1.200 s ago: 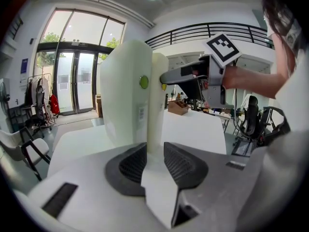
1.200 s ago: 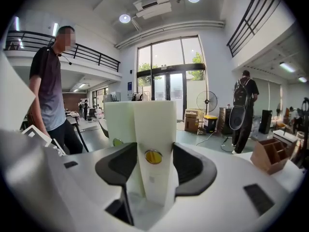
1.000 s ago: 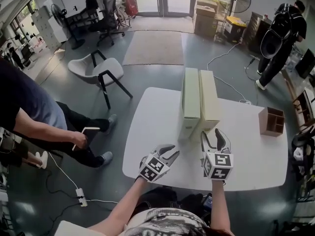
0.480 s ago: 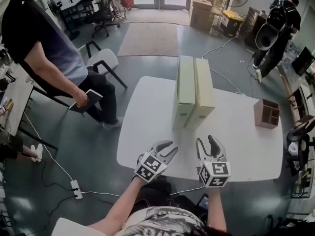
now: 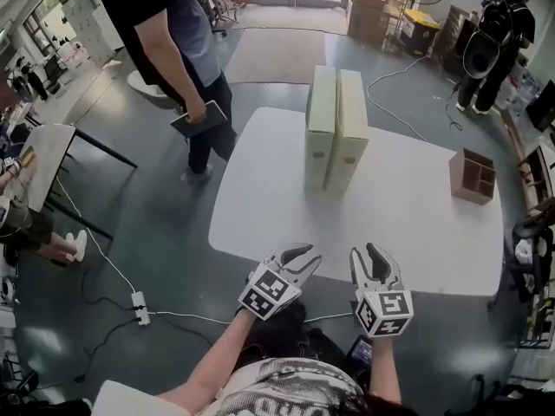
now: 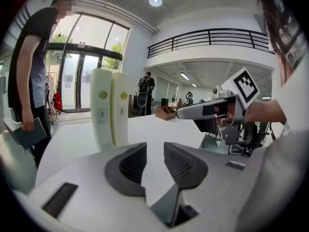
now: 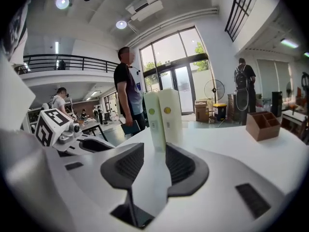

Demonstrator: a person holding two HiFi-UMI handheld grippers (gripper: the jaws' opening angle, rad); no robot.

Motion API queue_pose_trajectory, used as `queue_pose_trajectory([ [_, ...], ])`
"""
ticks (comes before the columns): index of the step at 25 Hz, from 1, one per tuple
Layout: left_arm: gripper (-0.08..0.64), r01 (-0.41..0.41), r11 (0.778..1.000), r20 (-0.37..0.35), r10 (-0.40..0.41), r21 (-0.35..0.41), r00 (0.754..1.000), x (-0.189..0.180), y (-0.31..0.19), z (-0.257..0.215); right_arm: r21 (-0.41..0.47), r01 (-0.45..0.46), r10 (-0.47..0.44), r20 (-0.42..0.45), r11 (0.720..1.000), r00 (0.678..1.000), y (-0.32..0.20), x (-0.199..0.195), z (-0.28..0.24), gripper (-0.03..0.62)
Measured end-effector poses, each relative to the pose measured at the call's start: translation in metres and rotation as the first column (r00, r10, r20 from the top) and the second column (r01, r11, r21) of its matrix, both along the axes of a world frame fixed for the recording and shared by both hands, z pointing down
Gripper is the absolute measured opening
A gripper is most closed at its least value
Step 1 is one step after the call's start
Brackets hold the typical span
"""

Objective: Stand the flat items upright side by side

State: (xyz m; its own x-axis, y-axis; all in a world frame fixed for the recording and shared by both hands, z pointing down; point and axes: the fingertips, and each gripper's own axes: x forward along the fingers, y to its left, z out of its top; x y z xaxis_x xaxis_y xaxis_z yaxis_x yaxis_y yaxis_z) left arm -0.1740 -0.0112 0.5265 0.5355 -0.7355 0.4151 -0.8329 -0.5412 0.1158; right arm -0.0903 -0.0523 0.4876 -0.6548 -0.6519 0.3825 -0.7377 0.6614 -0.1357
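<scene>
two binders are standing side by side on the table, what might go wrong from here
1. The two binders are tall, stand on narrow bases and have nothing propping them. Because they stand so close together, a knock to the white table might tip one into the other.
2. The standing person is close to the table's far-left corner and may bump it.

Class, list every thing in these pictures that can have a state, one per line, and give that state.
Pale green flat box: upright on the white table.
Cream flat box: upright, close beside the green one.
Brown wooden organiser: upright, standing apart.
Left gripper: jaws apart, empty.
Right gripper: jaws apart, just been closing, empty.
</scene>
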Motion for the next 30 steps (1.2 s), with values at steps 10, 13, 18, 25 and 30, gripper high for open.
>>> queue_pose_trajectory([
  [10,0.110,0.005,1.000,-0.006,-0.005,0.015,1.000,0.056,0.080,-0.020,0.010,0.073,-0.073,0.036,0.997,0.997,0.081,0.034,-0.001,0.037],
  [13,0.086,0.008,1.000,-0.016,-0.008,0.025,1.000,0.067,0.101,-0.026,0.017,0.093,-0.094,0.049,0.996,0.994,0.100,0.039,-0.003,0.004],
  [18,0.044,0.019,0.999,-0.023,-0.018,0.038,1.000,0.083,0.126,-0.036,0.003,0.134,-0.133,0.080,0.991,0.988,0.126,0.045,-0.001,-0.003],
  [25,0.017,0.035,0.998,-0.023,-0.034,0.050,0.999,0.092,0.151,-0.043,0.005,0.187,-0.187,0.074,0.982,0.980,0.155,0.044,0.000,-0.005],
  [30,0.017,0.033,0.998,-0.018,-0.032,0.051,0.999,0.094,0.159,-0.045,0.010,0.201,-0.201,0.066,0.980,0.977,0.165,0.044,-0.002,-0.005],
])
